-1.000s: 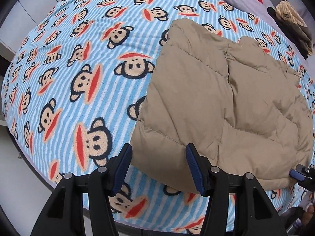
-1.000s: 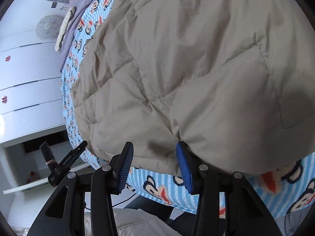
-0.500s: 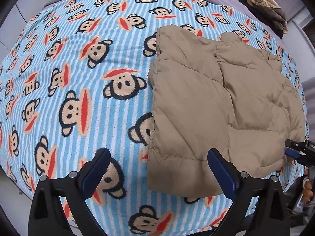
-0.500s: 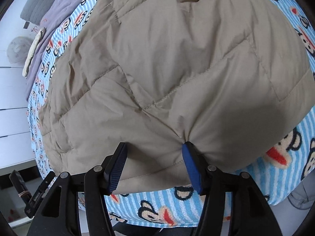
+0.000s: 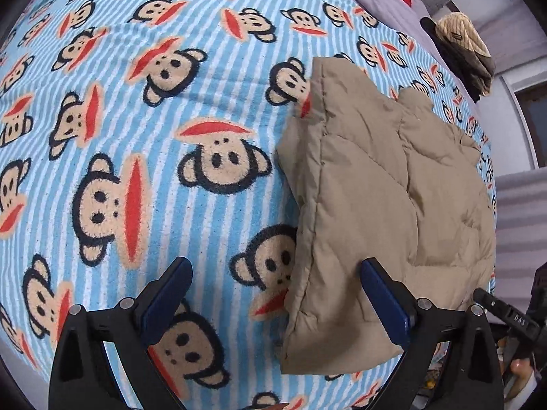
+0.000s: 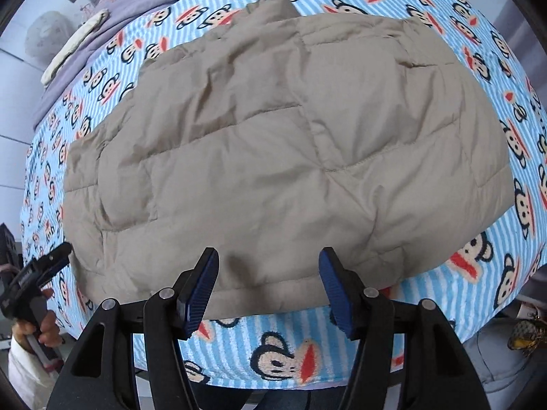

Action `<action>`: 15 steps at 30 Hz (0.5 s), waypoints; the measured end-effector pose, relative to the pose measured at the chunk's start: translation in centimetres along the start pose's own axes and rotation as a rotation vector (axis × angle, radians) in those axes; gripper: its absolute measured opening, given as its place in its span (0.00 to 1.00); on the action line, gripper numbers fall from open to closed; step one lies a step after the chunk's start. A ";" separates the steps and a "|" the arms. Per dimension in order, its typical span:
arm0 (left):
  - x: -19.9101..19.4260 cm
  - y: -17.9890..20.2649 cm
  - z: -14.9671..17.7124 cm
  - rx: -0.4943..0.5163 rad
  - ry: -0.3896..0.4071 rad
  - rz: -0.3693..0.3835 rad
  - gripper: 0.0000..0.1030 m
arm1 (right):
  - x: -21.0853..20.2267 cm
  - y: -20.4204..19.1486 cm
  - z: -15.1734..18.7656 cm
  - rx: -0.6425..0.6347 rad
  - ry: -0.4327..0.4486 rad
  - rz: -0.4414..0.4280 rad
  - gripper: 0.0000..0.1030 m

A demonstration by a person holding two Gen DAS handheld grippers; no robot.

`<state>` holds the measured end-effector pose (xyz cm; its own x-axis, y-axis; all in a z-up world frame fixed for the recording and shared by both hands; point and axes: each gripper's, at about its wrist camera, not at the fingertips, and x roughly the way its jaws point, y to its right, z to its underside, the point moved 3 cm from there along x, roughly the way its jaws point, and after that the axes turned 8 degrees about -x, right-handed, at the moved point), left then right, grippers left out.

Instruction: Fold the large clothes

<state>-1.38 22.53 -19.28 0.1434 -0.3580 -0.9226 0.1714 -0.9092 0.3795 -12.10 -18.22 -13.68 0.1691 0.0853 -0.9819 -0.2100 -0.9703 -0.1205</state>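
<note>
Both grippers hang with jaws spread and nothing between them, the left gripper [image 5: 275, 292] and right gripper [image 6: 268, 283] having just opened, above a folded tan jacket [image 6: 283, 150] lying at the near edge of the monkey-print blanket [image 5: 136, 109].

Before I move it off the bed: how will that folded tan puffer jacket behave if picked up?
The jacket looks puffy and quilted, so probably light and floppy. Its smooth shell may slip, and its folded layers would likely spring open.
</note>
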 end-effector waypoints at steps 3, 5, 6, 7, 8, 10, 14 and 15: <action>1.1 0.1 -0.4 0.024 -0.030 0.001 0.96 | 0.5 -0.7 0.1 -0.008 -0.008 -0.018 0.63; 2.1 0.5 -0.5 0.040 -0.072 0.044 0.96 | 1.1 -0.9 0.1 -0.013 -0.020 -0.025 0.63; 2.7 0.7 -0.5 0.049 -0.106 0.077 0.96 | 1.4 -1.0 0.1 -0.018 -0.029 -0.023 0.63; 3.4 1.1 -0.6 0.057 -0.135 0.103 0.96 | 1.6 -1.1 0.2 -0.023 -0.036 -0.020 0.63; 3.9 1.4 -0.6 0.064 -0.151 0.118 0.96 | 1.9 -1.1 0.3 -0.026 -0.043 -0.019 0.63; 4.8 2.3 -1.1 0.093 -0.163 0.154 0.96 | 2.3 -1.1 0.5 -0.027 -0.054 -0.016 0.63; 6.0 5.3 -1.9 0.158 -0.184 0.262 0.96 | 3.0 -1.0 0.5 -0.024 -0.071 -0.015 0.63; 6.4 6.0 -2.0 0.178 -0.196 0.288 0.96 | 3.1 -1.0 0.5 -0.025 -0.074 -0.015 0.63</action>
<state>2.53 15.21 -22.74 -0.0310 -0.6225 -0.7820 -0.0230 -0.7817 0.6232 -11.86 -16.91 -16.69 0.1004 0.1150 -0.9883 -0.1841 -0.9740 -0.1320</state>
